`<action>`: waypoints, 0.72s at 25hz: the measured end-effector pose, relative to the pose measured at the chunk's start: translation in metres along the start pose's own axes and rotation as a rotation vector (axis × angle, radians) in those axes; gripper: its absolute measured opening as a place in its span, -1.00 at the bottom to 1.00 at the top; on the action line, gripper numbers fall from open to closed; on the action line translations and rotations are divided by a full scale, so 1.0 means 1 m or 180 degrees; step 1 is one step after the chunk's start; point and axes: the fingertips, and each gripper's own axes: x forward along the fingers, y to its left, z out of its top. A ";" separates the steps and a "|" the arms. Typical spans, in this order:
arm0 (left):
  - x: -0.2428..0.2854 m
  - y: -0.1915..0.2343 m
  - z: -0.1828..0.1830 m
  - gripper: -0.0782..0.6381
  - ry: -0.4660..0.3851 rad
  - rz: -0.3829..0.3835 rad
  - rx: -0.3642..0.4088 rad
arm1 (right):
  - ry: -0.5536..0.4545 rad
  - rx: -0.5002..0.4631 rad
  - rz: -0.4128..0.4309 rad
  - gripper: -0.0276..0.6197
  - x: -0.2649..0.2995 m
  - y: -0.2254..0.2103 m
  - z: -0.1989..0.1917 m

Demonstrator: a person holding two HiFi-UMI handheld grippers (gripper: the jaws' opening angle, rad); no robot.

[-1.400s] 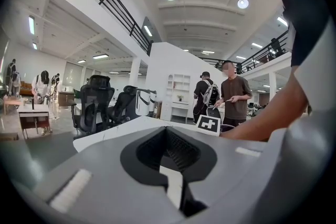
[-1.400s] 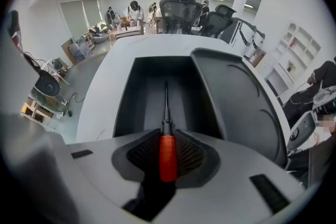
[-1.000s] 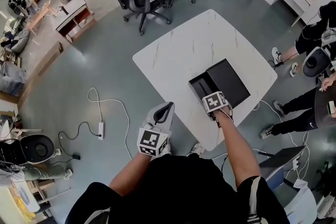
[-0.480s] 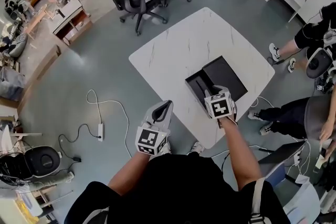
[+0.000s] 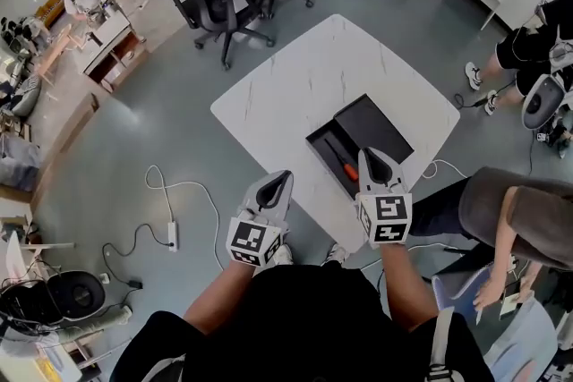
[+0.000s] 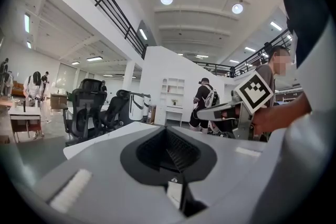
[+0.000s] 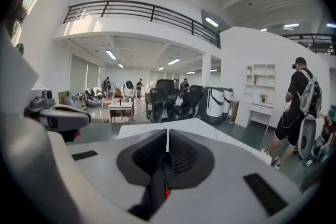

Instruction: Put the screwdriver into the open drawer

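On the bench, the screwdriver already lies in the open drawer, so we judge placing done: our right tool hangs near it, jaws closing on nothing, left tool pinched together and empty, and we need only draw clear.

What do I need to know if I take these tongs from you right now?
Left tongs: shut, empty, held by the near edge of the table.
Right tongs: closing, nothing between them, held above the near end of the drawer.
Things: the screwdriver with the orange handle lies inside the open black drawer, free of both tongs.
Done: the screwdriver is in the drawer.
Left: nothing more to put in. The drawer is open, and the job does not ask for it to be shut.
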 end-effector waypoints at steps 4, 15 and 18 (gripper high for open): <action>0.001 -0.005 0.007 -0.76 -0.0045 -0.0055 0.0025 | -0.0481 0.0055 -0.0043 -0.88 -0.020 0.009 0.019; -0.003 -0.007 0.022 -0.76 -0.0149 -0.0098 0.0099 | -0.1084 -0.0061 -0.0122 -0.89 -0.055 0.022 0.050; -0.004 -0.004 0.025 -0.76 -0.0178 -0.0099 0.0137 | -0.1093 -0.0056 -0.0164 -0.89 -0.056 0.021 0.050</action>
